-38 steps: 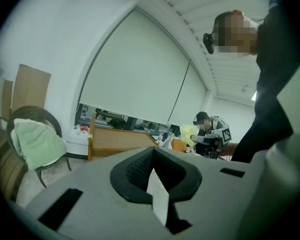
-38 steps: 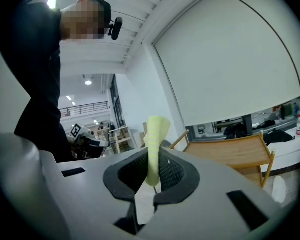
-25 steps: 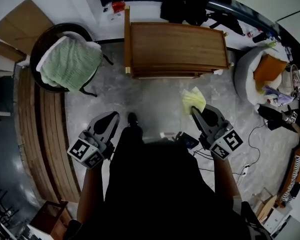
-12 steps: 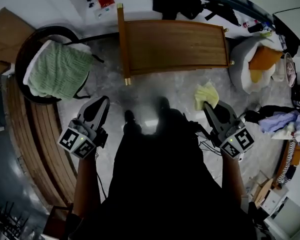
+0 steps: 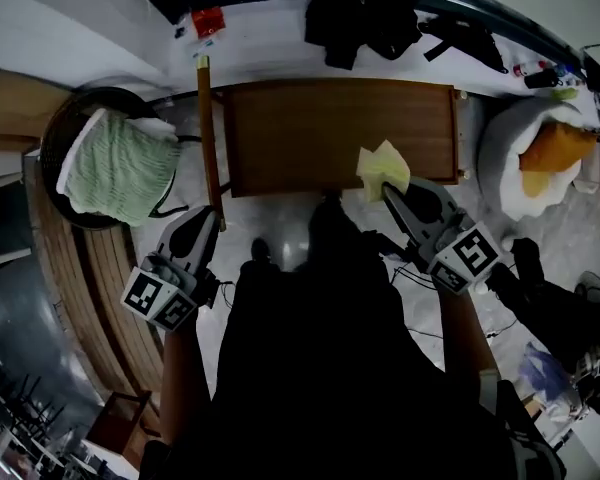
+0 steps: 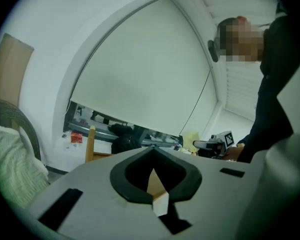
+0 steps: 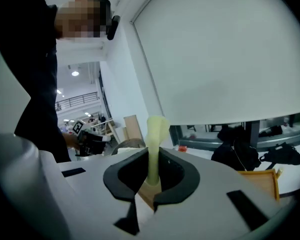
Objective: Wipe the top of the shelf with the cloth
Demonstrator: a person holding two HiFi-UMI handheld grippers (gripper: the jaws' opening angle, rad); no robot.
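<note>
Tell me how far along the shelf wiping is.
Done: the cloth is picked up, clamped in the right gripper. In hand: it is held over the near right edge of the shelf top; whether it touches the wood can't be told. Left: the wiping itself, across the whole top. The left gripper is shut and empty, by the near left corner.

The cloth [image 5: 382, 168], clamped in the right tool [image 5: 390, 192], is carried from in front of the shelf [image 5: 310, 128] to over the front right part of its top. The left tool [image 5: 204, 218] is brought nearer the shelf's front left post [image 5: 208, 138].
</note>
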